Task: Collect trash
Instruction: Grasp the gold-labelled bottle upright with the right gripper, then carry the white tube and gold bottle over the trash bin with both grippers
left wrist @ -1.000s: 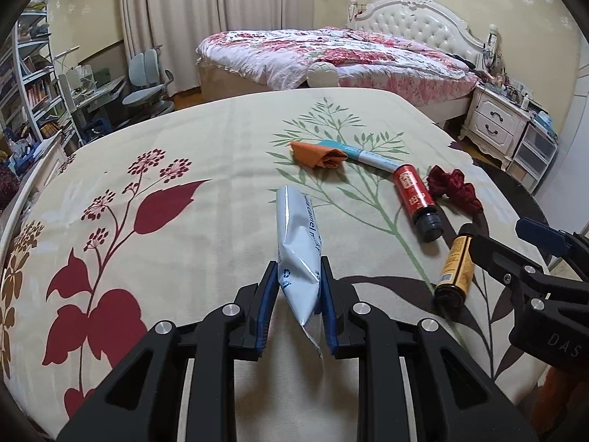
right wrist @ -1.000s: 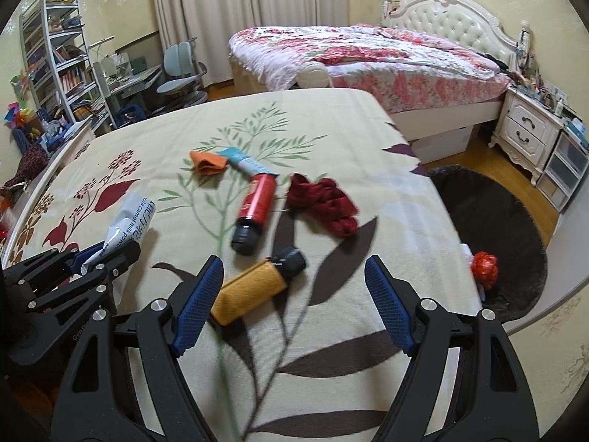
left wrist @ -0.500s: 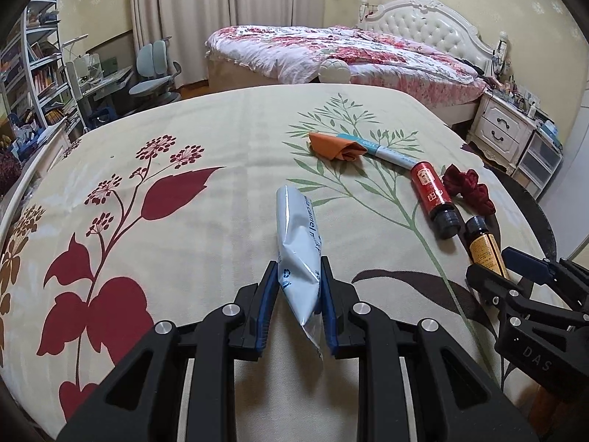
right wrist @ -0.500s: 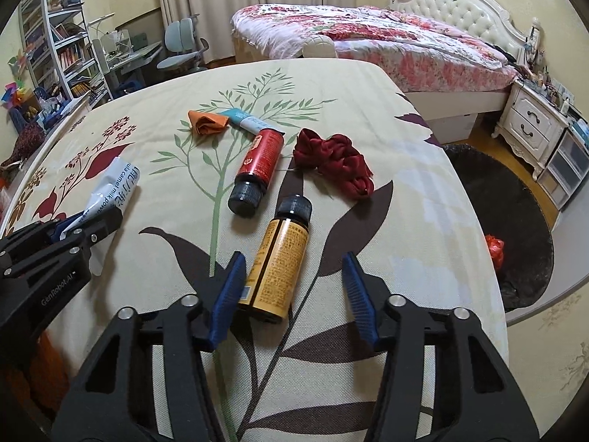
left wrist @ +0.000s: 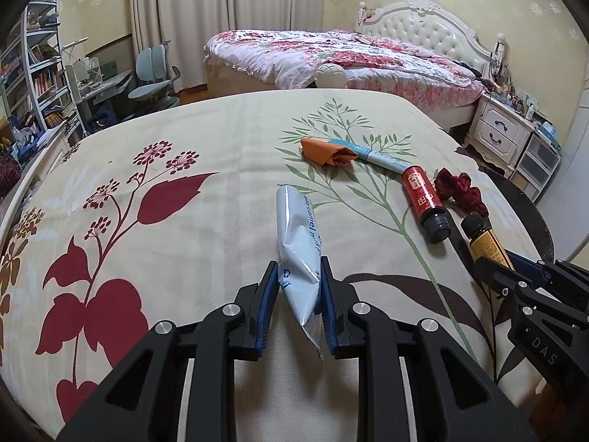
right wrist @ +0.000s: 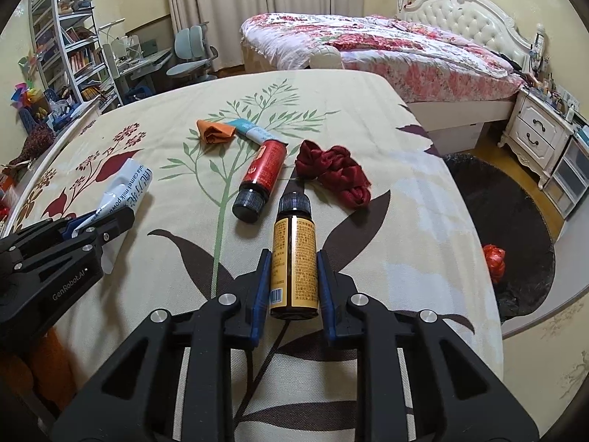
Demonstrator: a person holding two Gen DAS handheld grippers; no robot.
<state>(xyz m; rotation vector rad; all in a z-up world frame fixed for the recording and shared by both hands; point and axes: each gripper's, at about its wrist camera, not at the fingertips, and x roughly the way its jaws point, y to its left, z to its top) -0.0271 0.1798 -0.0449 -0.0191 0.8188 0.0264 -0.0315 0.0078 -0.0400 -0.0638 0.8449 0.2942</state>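
My left gripper (left wrist: 299,276) is shut on a white milk powder sachet (left wrist: 299,243) above the floral cloth; the sachet also shows in the right wrist view (right wrist: 127,188). My right gripper (right wrist: 293,269) is shut on a yellow-labelled brown bottle (right wrist: 294,254) with a black cap, also seen in the left wrist view (left wrist: 486,239). On the cloth lie a red bottle (right wrist: 263,176), a crumpled orange paper (right wrist: 214,132), a blue-white tube (right wrist: 254,132) and a dark red fabric scrunchie (right wrist: 333,173).
The table with the floral cloth (right wrist: 405,191) drops off at its right edge. A dark round rug (right wrist: 515,221) lies on the floor beyond, with a red crumpled item (right wrist: 494,256) on it. A bed (right wrist: 386,51) and nightstand (right wrist: 541,136) stand behind.
My right gripper moved forward over the yellow-labelled bottle and closed its jaws on it. My left gripper kept its hold on the sachet and shifted slightly.
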